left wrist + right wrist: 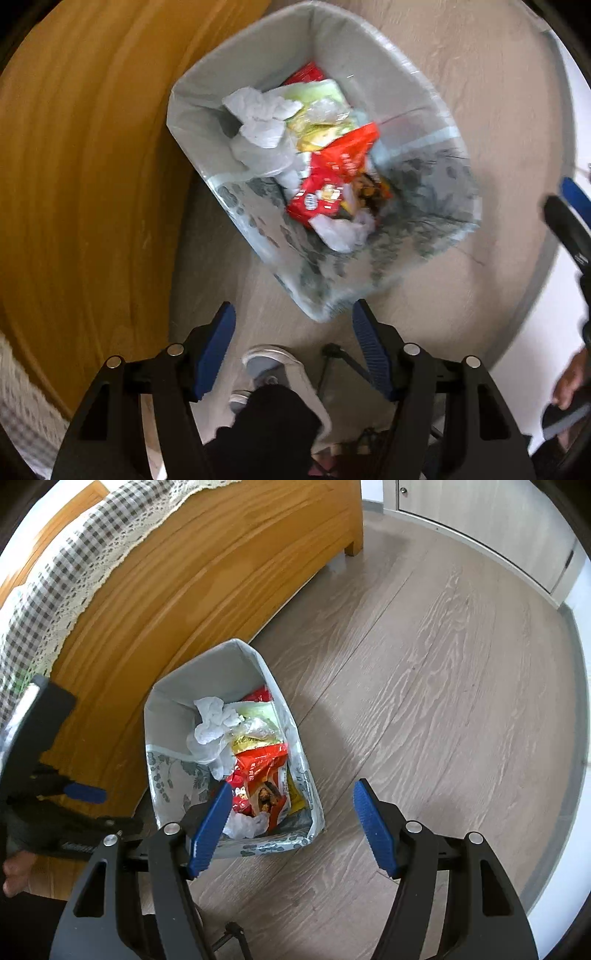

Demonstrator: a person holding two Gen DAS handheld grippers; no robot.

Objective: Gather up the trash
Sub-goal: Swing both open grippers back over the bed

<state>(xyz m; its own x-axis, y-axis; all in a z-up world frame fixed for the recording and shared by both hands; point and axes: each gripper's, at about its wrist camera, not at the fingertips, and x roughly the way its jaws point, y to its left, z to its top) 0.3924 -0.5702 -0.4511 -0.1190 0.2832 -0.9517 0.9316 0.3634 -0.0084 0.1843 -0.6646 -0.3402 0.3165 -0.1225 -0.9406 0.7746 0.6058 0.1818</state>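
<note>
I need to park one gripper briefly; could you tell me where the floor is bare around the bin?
Bare floor lies right of the trash bin, out to the white cabinet. The bin's left is tight against the wooden bed frame, and the bin is crowded with wrappers.

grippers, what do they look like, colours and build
Both match: the left gripper and the right gripper have black angular plastic frames with triangular cut-outs, silver round pivot bolts, and fingers faced with ribbed blue pads. No cables or sleeves show.

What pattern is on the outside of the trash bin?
A grey-green leaf print on a pale ground; the trash bin shows it best in the right wrist view.
</note>
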